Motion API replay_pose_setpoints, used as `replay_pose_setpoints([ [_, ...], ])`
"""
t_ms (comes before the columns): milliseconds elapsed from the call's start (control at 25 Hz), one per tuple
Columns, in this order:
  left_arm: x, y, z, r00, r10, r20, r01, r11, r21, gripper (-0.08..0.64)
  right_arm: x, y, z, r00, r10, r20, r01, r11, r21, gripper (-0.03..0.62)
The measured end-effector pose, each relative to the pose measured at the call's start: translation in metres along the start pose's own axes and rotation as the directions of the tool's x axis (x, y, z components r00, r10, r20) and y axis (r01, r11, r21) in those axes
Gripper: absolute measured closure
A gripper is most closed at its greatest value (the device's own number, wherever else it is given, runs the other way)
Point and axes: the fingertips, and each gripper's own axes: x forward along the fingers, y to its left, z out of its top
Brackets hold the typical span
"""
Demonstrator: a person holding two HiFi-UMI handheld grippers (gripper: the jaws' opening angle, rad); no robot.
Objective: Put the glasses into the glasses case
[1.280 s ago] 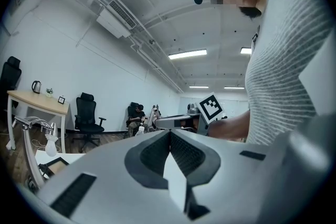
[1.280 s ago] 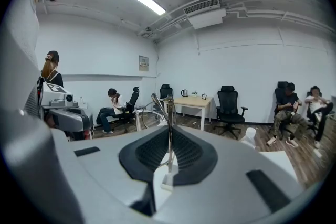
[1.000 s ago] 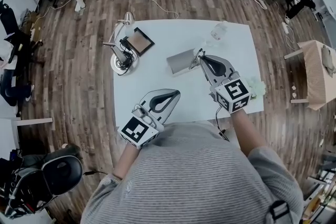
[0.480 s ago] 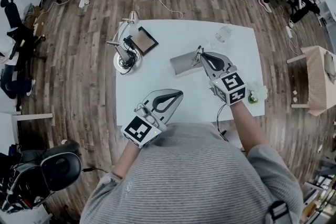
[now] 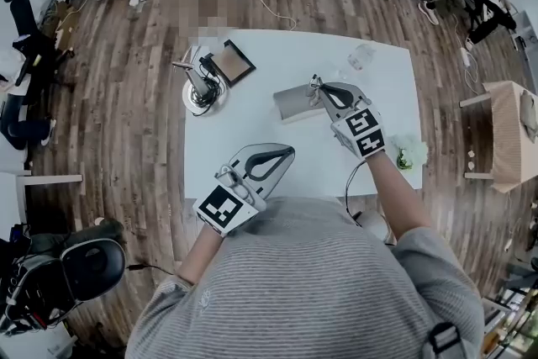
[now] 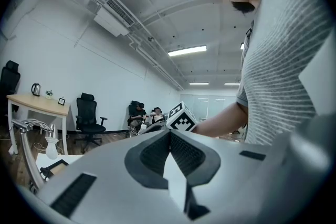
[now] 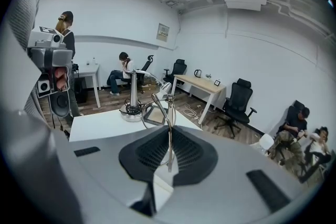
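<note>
Glasses point(image 7: 170, 110): only thin wire shows past the right gripper point(image 7: 169, 128), and the lower part is hidden behind its body. In the head view they are too small to make out at the glasses case point(image 5: 294, 103). Case lid state: cannot tell. Clear item point(image 5: 360, 56) beyond the case: too small to identify.

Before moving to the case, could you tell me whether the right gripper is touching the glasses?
Touching. In the right gripper view, the right gripper has its jaws closed on the glasses, gripping a thin metal part.
</note>
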Motion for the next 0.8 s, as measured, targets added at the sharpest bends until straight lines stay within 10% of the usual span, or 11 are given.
replay_pose_setpoints([
  [800, 0.0, -0.006, 0.001, 1.0, -0.013, -0.006, 0.013, 1.0, 0.028, 0.548, 0.053, 0.024, -0.053, 0.972, 0.062, -0.226, -0.135, 0.936, -0.325, 0.566],
])
